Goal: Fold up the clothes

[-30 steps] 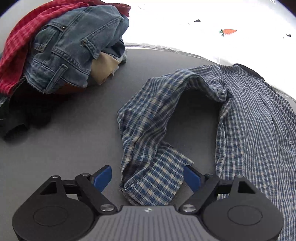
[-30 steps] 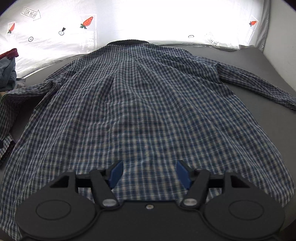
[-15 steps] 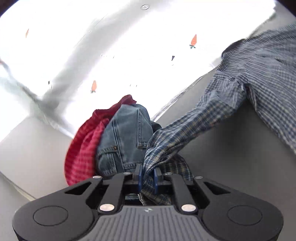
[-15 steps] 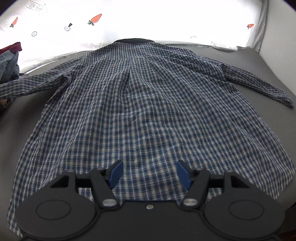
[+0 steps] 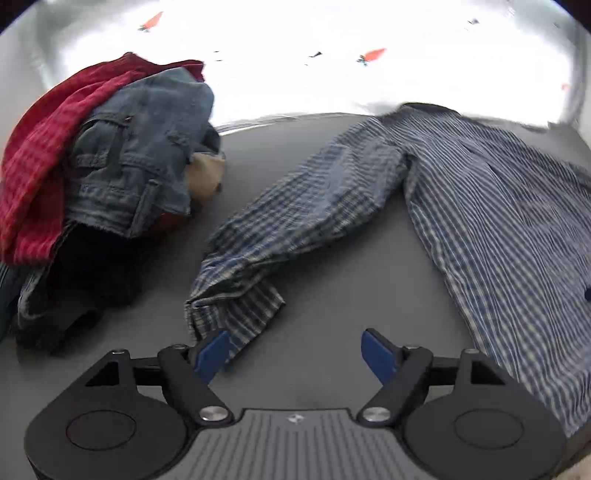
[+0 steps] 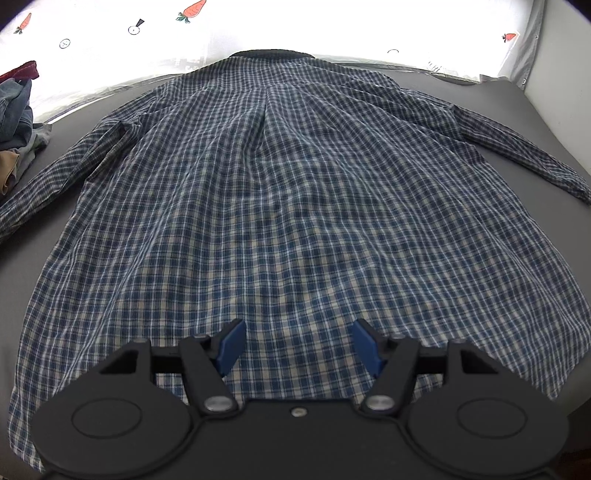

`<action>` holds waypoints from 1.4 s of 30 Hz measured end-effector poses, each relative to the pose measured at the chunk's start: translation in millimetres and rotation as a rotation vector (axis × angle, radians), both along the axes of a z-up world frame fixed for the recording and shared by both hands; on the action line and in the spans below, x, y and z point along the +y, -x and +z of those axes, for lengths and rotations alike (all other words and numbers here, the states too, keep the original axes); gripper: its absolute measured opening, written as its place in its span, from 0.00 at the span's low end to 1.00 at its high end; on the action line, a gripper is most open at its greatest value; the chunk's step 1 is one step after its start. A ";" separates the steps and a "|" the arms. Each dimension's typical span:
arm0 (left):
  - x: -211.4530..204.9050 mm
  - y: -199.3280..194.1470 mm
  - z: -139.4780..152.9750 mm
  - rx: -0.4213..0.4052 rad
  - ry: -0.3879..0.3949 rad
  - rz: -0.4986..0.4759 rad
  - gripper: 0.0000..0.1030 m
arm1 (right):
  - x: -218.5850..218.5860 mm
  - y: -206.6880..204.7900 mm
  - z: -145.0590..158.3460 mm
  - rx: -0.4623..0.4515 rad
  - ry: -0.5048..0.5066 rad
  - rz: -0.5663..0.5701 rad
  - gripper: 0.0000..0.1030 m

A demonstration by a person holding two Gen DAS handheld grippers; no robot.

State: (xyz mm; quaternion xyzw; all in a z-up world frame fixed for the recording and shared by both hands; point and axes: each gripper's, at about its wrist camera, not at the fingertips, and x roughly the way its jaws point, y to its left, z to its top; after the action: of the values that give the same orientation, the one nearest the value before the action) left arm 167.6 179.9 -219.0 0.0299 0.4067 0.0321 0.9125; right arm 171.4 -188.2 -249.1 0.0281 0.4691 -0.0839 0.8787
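A blue plaid shirt (image 6: 295,206) lies spread flat, back up, on a grey surface, collar far from me. Its left sleeve (image 5: 295,218) stretches out straight toward the clothes pile, and its cuff (image 5: 236,314) lies on the surface just ahead of my left gripper (image 5: 295,354). The left gripper is open and empty; its left fingertip is at the cuff's edge. My right gripper (image 6: 297,347) is open and empty, hovering over the shirt's hem. The right sleeve (image 6: 517,147) lies out to the right.
A pile of clothes sits at the left: blue jeans (image 5: 140,158), a red plaid garment (image 5: 40,147), a tan piece (image 5: 205,175) and dark fabric (image 5: 81,273). A bright white cloth with carrot prints (image 6: 192,11) runs along the far edge.
My left gripper shut on the bent sleeve's cuff, pulled it out straight toward the pile, then opened and let it go. The right gripper stayed open over the hem.
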 end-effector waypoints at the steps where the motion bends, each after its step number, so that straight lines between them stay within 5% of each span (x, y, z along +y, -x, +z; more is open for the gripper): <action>1: 9.8 -2.2 0.9 -0.010 0.019 0.074 0.78 | 0.5 -0.8 -0.5 0.001 0.001 0.002 0.63; 3: 21.6 -8.9 -1.0 -0.016 0.032 0.162 0.78 | 2.0 -2.7 -1.4 0.002 0.000 0.007 0.63; 8: 16.4 -36.5 -21.7 0.034 -0.051 0.118 0.76 | 8.5 -8.2 -4.9 0.013 -0.010 0.033 0.63; 11: 10.3 -51.1 -31.2 0.058 -0.136 0.102 0.36 | 12.0 -9.9 -5.8 0.018 -0.008 0.046 0.63; 12: 5.0 -53.9 -31.3 0.058 -0.203 0.106 0.10 | 12.2 -9.9 -5.7 0.018 -0.008 0.047 0.63; 20: -60.0 5.9 -21.1 -0.194 -1.196 -0.354 0.14 | 7.0 -11.3 -8.2 0.016 -0.025 0.029 0.63; 21: -63.1 11.8 -26.5 -0.182 -1.210 -0.401 0.14 | 6.1 -11.6 -8.7 0.016 -0.028 0.026 0.63; 25: -65.2 30.6 -82.9 0.063 -1.069 -0.577 0.29 | 4.1 -13.0 -9.7 0.013 -0.035 0.019 0.63; 28: -65.4 34.7 -86.7 0.081 -0.953 -0.511 0.22 | 4.5 -12.4 -9.5 0.014 -0.032 0.029 0.63; 29: -62.9 31.4 -78.6 0.090 -0.879 -0.475 0.23 | 4.4 -11.4 -9.8 0.016 -0.030 0.033 0.63; 33: -24.6 11.3 -24.6 0.061 -0.399 -0.247 0.62 | 2.5 -9.4 -11.2 0.024 -0.029 0.040 0.63; 38: 44.1 -5.5 7.0 -0.035 0.104 0.093 0.61 | 4.4 -9.3 -10.6 0.030 -0.019 0.051 0.64; 39: 57.0 -8.6 8.5 -0.051 0.173 0.158 0.61 | 4.6 -9.2 -10.5 0.031 -0.019 0.051 0.64; 42: 77.5 -26.3 3.6 -0.045 0.208 0.310 0.58 | 4.9 -9.4 -10.8 0.032 -0.020 0.049 0.65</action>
State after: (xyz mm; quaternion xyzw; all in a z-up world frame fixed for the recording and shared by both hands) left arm 193.8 257.5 -215.4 -0.1284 0.3873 0.1307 0.9035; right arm 180.9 -183.3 -259.9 0.0240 0.4845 -0.0582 0.8725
